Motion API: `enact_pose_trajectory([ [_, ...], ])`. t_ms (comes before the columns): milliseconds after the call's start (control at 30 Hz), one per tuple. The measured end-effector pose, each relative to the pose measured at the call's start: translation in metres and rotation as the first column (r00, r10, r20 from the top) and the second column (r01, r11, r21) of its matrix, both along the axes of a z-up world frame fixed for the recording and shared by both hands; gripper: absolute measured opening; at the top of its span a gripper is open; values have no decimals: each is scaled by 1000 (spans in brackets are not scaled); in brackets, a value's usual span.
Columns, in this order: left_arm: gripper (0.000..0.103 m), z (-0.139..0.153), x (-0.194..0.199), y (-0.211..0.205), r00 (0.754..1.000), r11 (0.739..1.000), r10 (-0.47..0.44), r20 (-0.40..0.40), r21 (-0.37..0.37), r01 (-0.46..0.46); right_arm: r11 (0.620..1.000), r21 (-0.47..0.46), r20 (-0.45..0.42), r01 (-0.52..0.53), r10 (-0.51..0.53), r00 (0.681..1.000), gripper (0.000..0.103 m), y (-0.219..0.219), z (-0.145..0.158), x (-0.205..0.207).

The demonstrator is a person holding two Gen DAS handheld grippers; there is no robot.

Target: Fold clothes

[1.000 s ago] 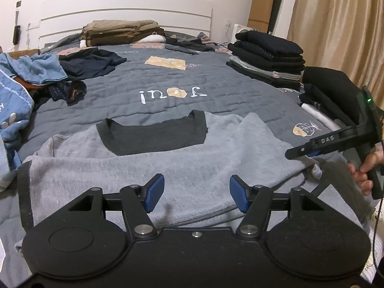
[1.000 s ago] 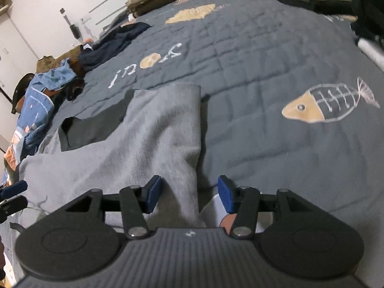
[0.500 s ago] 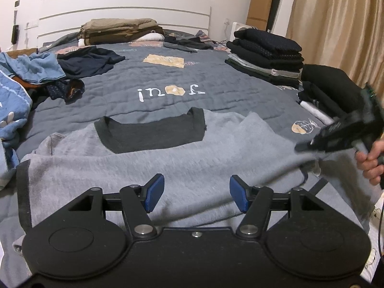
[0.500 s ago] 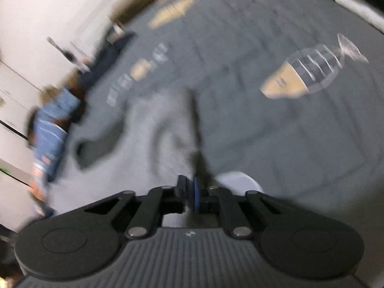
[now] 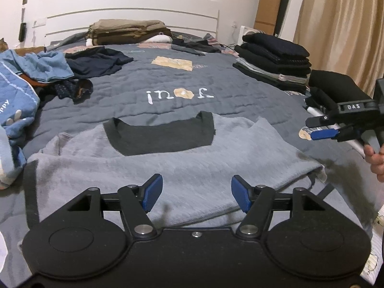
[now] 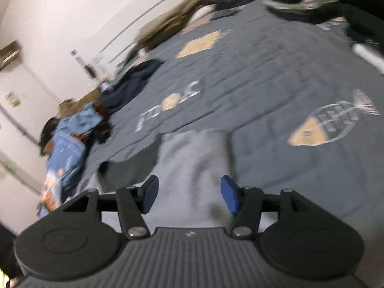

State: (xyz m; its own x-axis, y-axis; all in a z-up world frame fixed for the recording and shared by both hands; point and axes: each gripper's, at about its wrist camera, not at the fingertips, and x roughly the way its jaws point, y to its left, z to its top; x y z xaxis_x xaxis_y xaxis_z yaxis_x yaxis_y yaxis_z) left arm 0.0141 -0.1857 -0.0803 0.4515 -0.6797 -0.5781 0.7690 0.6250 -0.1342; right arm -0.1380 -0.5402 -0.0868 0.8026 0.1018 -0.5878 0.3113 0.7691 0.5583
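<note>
A grey quilted bedspread (image 5: 240, 88) with fish and letter motifs covers the bed. On it, just ahead of both pairs of fingers, a light grey fleece sweatshirt with a dark grey collar panel (image 5: 182, 168) lies flat. The left gripper (image 5: 196, 193) hovers over its near hem, angled down, fingers spread and empty. The right gripper (image 6: 189, 198), held by a hand (image 5: 375, 158) over the garment's right edge, has just been opening its fingers; nothing sits between them.
</note>
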Motion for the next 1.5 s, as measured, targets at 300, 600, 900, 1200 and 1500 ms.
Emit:
enact_pose_trajectory([
  [300,63,15,54,61,962,962,271,17,-18,-271,994,-31,-36,-106,105,994,60,42,-15,27],
  [600,29,6,94,114,908,912,411,-85,49,-408,996,-18,-13,-91,91,996,61,57,-7,41],
  [900,29,-14,93,127,915,937,347,-203,49,-345,983,-24,-39,-180,179,983,63,102,-11,73],
  [1200,3,-7,86,140,926,949,274,-260,-84,-304,972,-16,-41,-235,235,971,63,135,-12,96],
  [1500,10,-13,87,146,918,953,300,-261,33,-302,964,-28,-95,-264,261,961,63,150,-27,107],
])
